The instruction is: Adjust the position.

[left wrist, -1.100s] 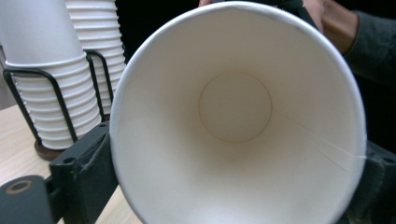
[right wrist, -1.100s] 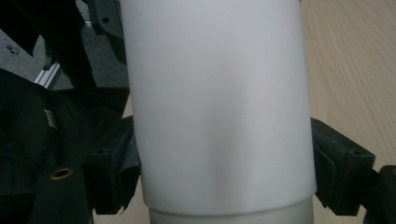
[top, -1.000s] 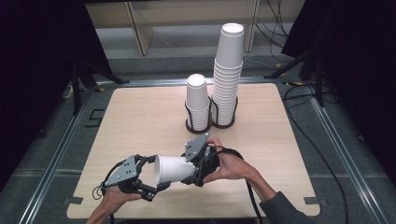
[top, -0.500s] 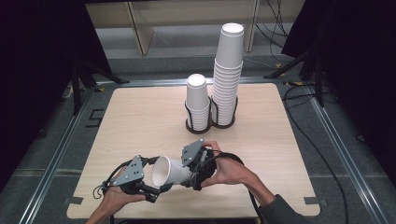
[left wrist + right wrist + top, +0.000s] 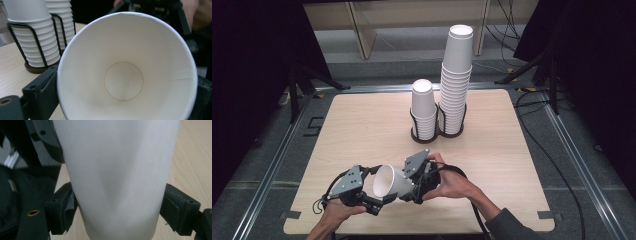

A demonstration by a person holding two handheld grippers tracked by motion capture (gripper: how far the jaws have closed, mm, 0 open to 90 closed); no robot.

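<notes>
A white paper cup [image 5: 391, 182] lies on its side above the table's front edge, its mouth turned to the left. My right gripper [image 5: 406, 183] is shut on the cup's body near the base. In the right gripper view its pads [image 5: 63, 213] press both sides of the wall [image 5: 117, 170], which shows a slight dent. My left gripper [image 5: 379, 189] faces the mouth. Its jaws have just been opening and stand on either side of the rim [image 5: 75, 42], which keeps its round shape. The cup's empty inside [image 5: 123, 81] faces the left gripper's camera.
A black wire holder [image 5: 428, 134] at the table's middle back carries a short stack of cups [image 5: 423, 107] and a tall stack [image 5: 457, 75]. The wooden table [image 5: 357, 125] ends in rounded corners inside a metal frame. Cables run along the right side.
The right gripper and the cup have edged slightly left, toward the left gripper. The left hand has stayed where it was.
</notes>
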